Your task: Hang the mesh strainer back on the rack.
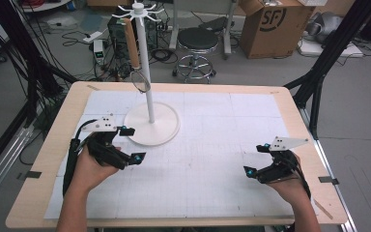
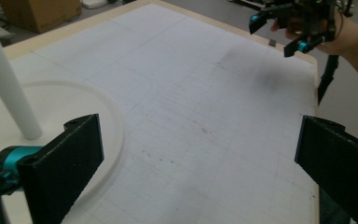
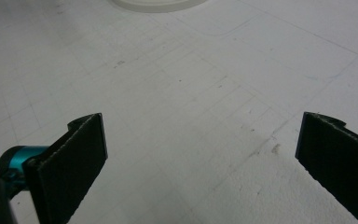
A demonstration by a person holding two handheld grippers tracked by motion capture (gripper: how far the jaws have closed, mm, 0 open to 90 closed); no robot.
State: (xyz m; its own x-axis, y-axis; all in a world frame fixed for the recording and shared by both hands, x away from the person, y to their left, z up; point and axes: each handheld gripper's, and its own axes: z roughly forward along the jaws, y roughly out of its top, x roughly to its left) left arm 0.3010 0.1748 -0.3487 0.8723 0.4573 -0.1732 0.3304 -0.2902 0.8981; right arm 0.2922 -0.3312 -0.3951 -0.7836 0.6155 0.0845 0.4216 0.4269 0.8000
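Your left gripper (image 1: 129, 144) sits just beside the near-left edge of the stand (image 1: 151, 124), jaws spread wide and holding nothing. Your right gripper (image 1: 257, 159) hovers well to the stand's right, near the mat's (image 1: 207, 140) right edge, jaws likewise spread and empty. A strainer (image 1: 140, 79) hangs from the stand's top hooks, beside its pole.

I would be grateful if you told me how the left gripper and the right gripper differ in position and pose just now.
The left gripper sits right beside the round base of the white stand; the right gripper sits well away from it, near the table's right edge. The left gripper's fingers point right, the right gripper's point left. Both are open, holding nothing, over the white mat.
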